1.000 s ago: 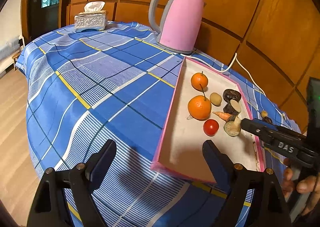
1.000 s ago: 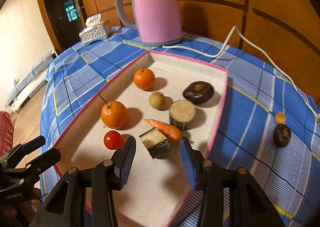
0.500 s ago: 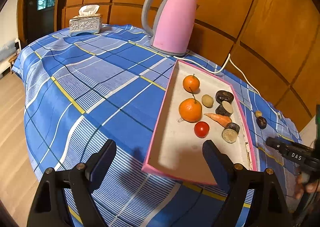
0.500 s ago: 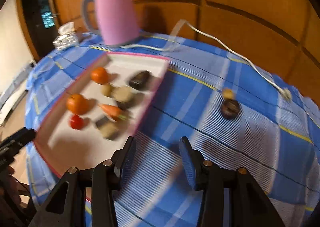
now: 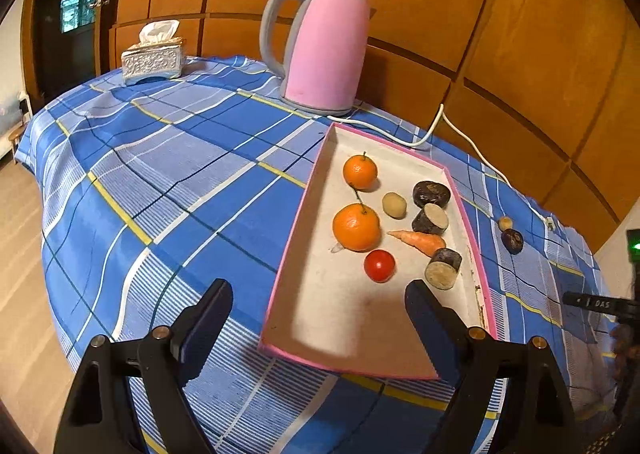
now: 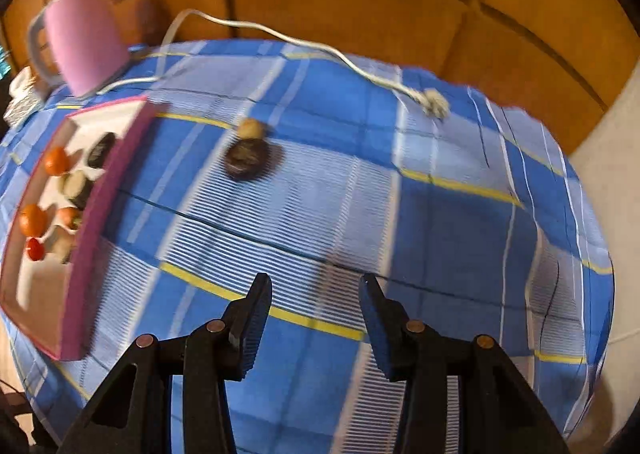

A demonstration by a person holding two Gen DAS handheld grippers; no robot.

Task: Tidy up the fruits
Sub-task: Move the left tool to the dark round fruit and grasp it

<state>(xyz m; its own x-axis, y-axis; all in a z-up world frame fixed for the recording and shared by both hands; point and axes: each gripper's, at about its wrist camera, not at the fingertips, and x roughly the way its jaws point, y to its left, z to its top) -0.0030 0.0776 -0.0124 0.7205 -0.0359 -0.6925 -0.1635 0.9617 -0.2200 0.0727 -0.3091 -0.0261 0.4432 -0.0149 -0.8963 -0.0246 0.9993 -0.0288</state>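
Observation:
A pink-rimmed tray (image 5: pixel 304 206) on the blue plaid cloth holds two oranges (image 5: pixel 356 226), a tomato (image 5: pixel 379 265), a carrot (image 5: pixel 420 241), a small potato (image 5: pixel 394 205) and several dark pieces (image 5: pixel 431 193). It shows blurred in the right wrist view (image 6: pixel 100 206). Outside the tray, a dark round fruit (image 6: pixel 246 159) and a small yellow one (image 6: pixel 250 129) lie on the cloth; the left wrist view shows them (image 5: pixel 512 240) right of the tray. My left gripper (image 5: pixel 320 318) is open and empty over the tray's near end. My right gripper (image 6: pixel 314 314) is open and empty, short of the dark fruit.
A pink kettle (image 5: pixel 324 54) stands behind the tray, its white cord (image 6: pixel 320 50) running along the far side to a plug (image 6: pixel 434 104). A tissue box (image 5: pixel 154 60) stands far left. Wooden panels back the table. The cloth falls off at the right edge (image 6: pixel 592 254).
My right gripper has left the tray and swung right, now facing the two loose fruits on the cloth. My left gripper has drawn back a little; both stayed open.

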